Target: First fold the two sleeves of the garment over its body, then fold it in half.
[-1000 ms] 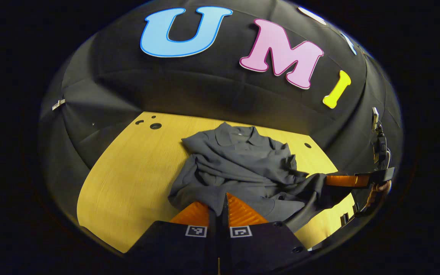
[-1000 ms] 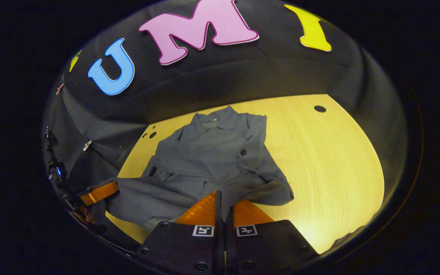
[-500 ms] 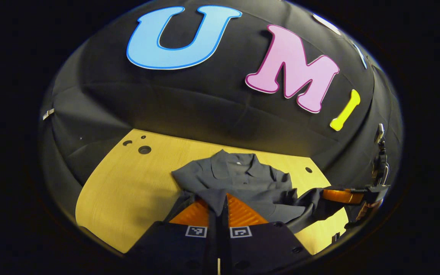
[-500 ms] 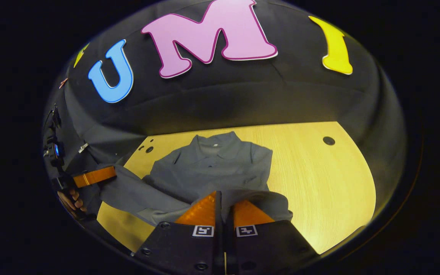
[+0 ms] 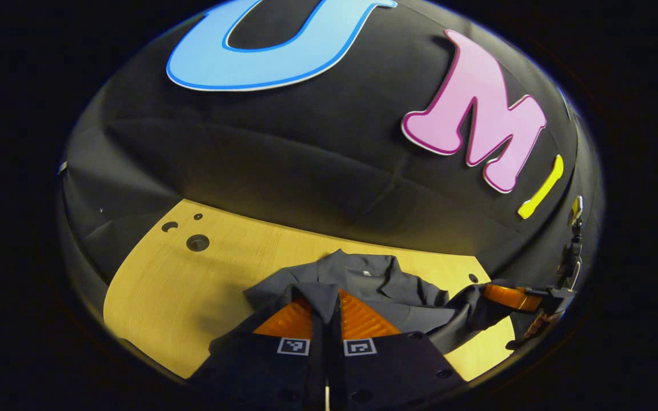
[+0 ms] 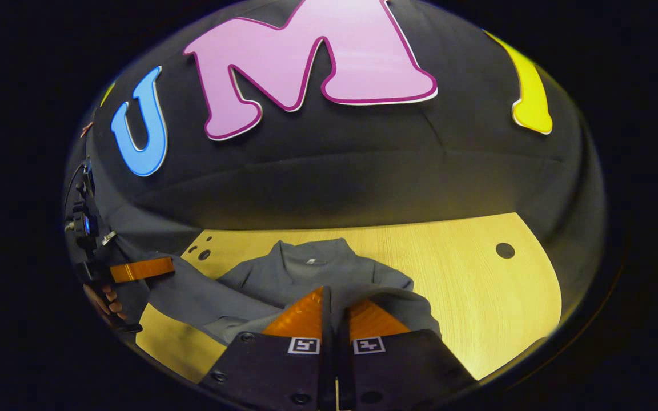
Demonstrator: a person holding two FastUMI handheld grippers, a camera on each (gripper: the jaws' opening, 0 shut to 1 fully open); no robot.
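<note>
On the yellow wooden table (image 5: 157, 297), toward its middle and close to the booth wall, lies the grey garment (image 5: 363, 279), collar (image 6: 309, 262) at the far side and the near hem lifted off the surface. Starting at the left, the left gripper (image 5: 327, 308) has its two fingers drawn together with a fold of the hem corner pinched between them, the cloth draping over both fingers; in the right gripper view this same tool and the hand (image 6: 103, 299) holding it appear at the left edge, with fabric stretched from it toward the middle. Holding the corner this way looks meant to keep the hem taut so it travels as one straight edge. Further right, the right gripper (image 6: 336, 311) is likewise closed on the other hem corner, grey cloth bunched over its fingers; from the left gripper view it shows at the far right edge, again with fabric running into it. Both corners sit raised above the body and near the collar, which suggests the half fold is well along, the sleeves seemingly tucked under the lifted layer, though that is hidden. Bare table (image 6: 477, 297) stretches to the right.
</note>
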